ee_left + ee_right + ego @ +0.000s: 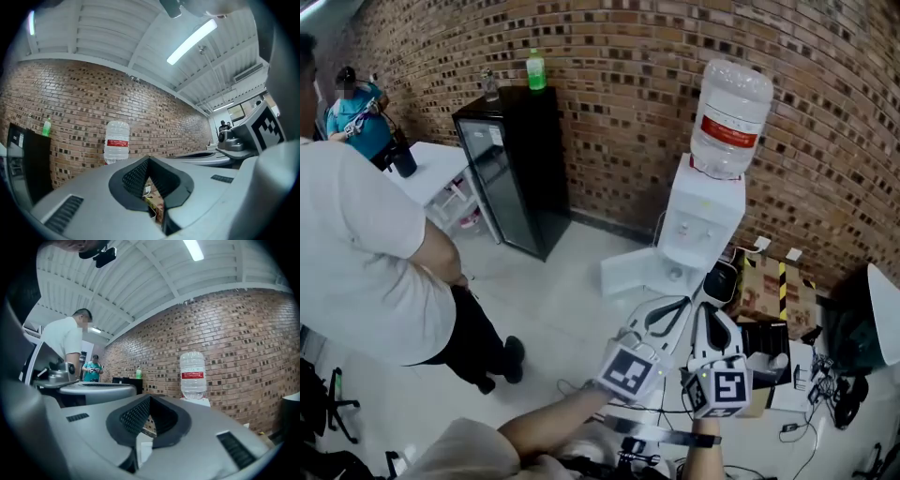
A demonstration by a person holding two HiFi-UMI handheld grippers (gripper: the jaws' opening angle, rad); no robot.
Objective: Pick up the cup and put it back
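I cannot make out a cup in any view. My left gripper (673,307) and right gripper (711,314) are held side by side low in the head view, both pointing at a white water dispenser (705,220) with a clear bottle (729,117) on top. In the left gripper view the left gripper (151,187) has its jaws together with nothing between them, and the bottle (116,143) stands ahead against the brick wall. The right gripper (149,425) is likewise shut and empty, with the bottle (192,376) ahead of it.
A black fridge (511,169) with a green bottle (535,71) on top stands left of the dispenser. A person in a white shirt (366,253) stands close on the left. A taped cardboard box (773,286) and cables (825,384) lie to the right.
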